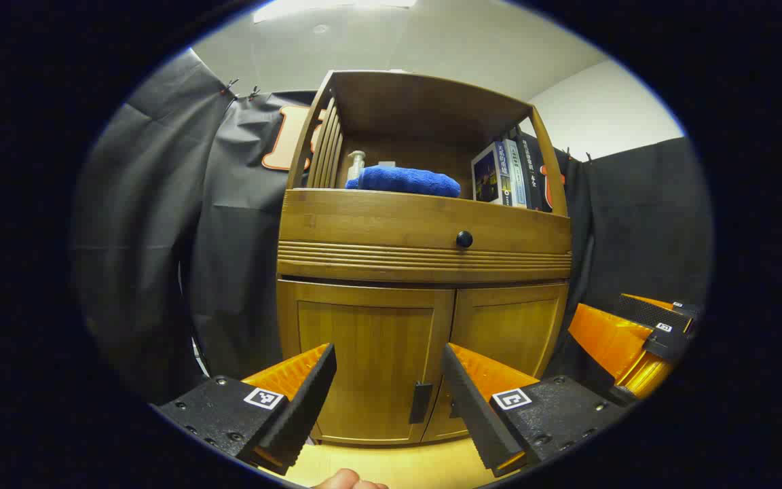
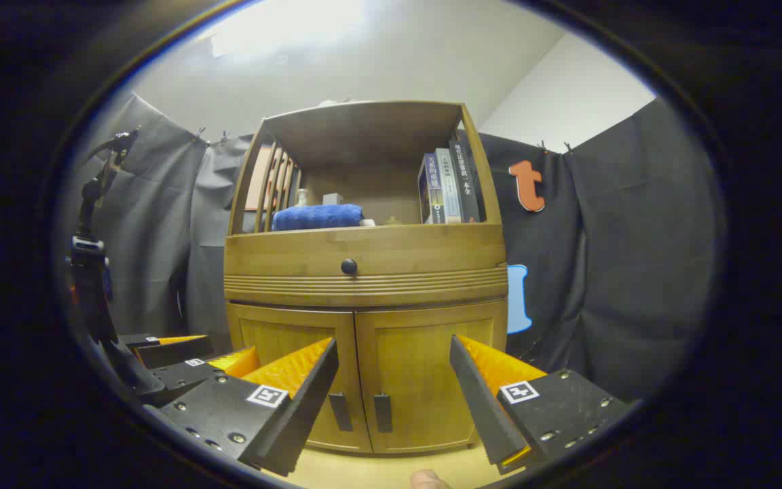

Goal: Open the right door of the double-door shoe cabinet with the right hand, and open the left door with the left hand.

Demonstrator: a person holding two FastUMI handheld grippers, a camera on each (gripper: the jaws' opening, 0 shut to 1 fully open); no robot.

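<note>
A wooden shoe cabinet [image 1: 425, 231] [image 2: 364, 272] stands ahead with both lower doors closed. The left door [image 1: 364, 360] [image 2: 292, 346] and right door [image 1: 510, 333] [image 2: 425, 367] each carry a dark handle near the middle seam: left handle [image 1: 421, 402] [image 2: 339, 411], right handle [image 2: 382, 412]. My left gripper [image 1: 389, 360] is open, a short way in front of the left door, its fingers framing the left handle. My right gripper [image 2: 394, 353] is open, facing the seam, with both handles between its fingers. The right gripper [image 1: 642, 333] also shows at the left gripper view's right edge; the left gripper [image 2: 180, 353] sits low left in the right gripper view.
A drawer with a round black knob [image 1: 463, 239] [image 2: 348, 266] sits above the doors. The open shelf holds a blue towel [image 1: 404, 181], a pump bottle [image 1: 356, 163] and several books [image 1: 506, 173]. Black cloth walls surround the cabinet. Pale wood floor [image 1: 391, 462] lies below.
</note>
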